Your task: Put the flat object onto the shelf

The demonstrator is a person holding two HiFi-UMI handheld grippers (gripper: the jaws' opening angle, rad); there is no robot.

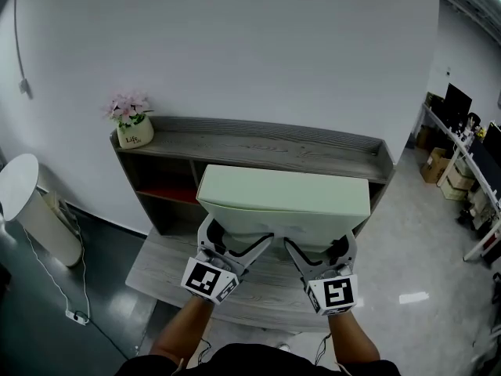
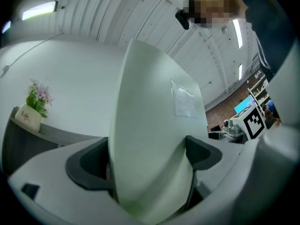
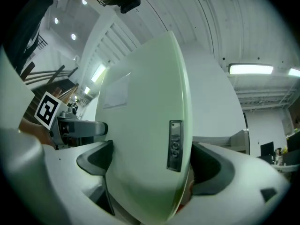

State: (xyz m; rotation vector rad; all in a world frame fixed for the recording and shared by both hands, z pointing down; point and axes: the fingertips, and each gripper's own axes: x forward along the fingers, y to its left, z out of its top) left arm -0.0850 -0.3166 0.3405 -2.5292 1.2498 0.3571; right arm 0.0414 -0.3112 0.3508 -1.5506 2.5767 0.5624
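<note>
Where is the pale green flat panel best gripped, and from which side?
By its near long edge, from the person's side, one gripper toward each end. The panel is thin and wide; the left gripper and right gripper are shut on it that way.
</note>
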